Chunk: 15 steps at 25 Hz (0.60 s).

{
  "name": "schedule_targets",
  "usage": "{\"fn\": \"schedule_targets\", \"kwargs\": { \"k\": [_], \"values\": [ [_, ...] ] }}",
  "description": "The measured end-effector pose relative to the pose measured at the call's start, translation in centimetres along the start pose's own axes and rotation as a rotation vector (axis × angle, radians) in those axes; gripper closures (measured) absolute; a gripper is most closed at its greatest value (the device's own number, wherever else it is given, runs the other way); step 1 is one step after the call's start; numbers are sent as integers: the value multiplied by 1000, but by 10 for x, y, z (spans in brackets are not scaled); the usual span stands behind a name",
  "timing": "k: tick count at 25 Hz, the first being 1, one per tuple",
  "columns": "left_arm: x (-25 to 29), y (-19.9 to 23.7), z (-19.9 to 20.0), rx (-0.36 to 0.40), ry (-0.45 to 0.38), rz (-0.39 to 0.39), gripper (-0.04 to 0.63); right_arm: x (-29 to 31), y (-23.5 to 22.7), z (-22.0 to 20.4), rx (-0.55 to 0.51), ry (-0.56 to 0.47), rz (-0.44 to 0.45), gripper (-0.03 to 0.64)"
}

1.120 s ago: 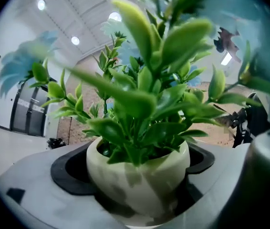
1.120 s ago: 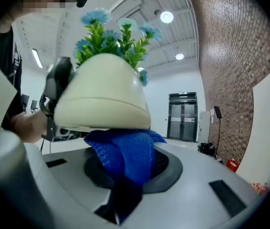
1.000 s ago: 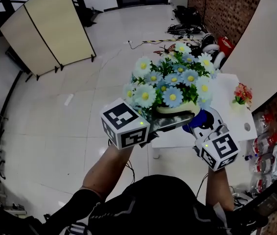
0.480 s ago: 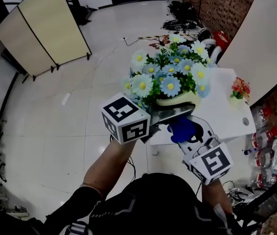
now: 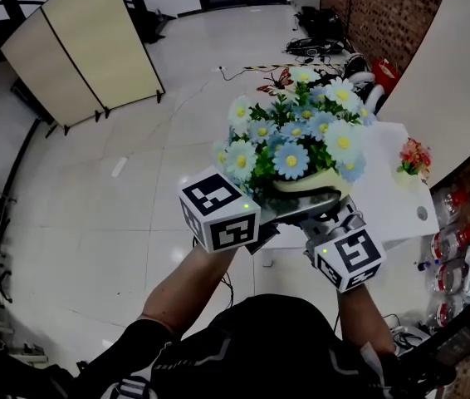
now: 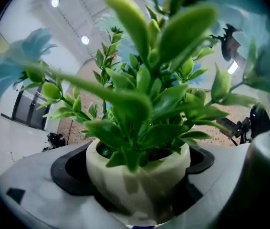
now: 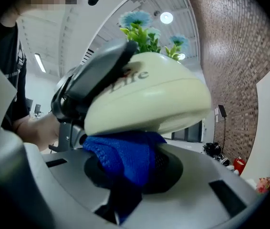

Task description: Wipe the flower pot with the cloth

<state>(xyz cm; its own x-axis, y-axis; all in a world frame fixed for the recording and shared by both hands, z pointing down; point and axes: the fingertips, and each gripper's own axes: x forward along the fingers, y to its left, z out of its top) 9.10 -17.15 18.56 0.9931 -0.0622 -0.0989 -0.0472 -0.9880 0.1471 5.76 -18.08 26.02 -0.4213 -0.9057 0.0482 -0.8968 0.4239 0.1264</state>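
Note:
The cream flower pot (image 5: 303,186), full of blue and white daisies (image 5: 293,135), is held up in the air in the head view. My left gripper (image 5: 289,206) is shut on it; in the left gripper view the pot (image 6: 137,175) sits tight between the jaws. My right gripper (image 5: 328,223) comes in just below the pot. It is shut on the blue cloth (image 7: 125,154), which presses against the pot's underside (image 7: 149,99). From the head camera the cloth is hidden under the pot.
A white table (image 5: 393,202) stands below and to the right, with a small red flower pot (image 5: 412,158) on it. Bottles (image 5: 451,243) lie on the floor at far right. A beige folding screen (image 5: 85,48) stands at back left, bags and cables (image 5: 318,36) at the back.
The right gripper with the cloth has slid leftward and in under the pot, so the cloth no longer shows from the head. The left gripper still holds the pot raised.

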Motion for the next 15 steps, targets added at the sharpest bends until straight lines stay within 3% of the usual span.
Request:
{"fn": "schedule_targets", "kwargs": {
  "k": [4,8,15],
  "values": [
    [0,2,0,2,-11,18,40,-2,-4,0,2,-28,-8,541],
    [0,19,-10,22,-8,90,40,-28,2,-8,9,-50,-9,541],
    [2,31,-15,13,5,116,40,-59,25,-13,31,-61,-9,541]
  ]
}}
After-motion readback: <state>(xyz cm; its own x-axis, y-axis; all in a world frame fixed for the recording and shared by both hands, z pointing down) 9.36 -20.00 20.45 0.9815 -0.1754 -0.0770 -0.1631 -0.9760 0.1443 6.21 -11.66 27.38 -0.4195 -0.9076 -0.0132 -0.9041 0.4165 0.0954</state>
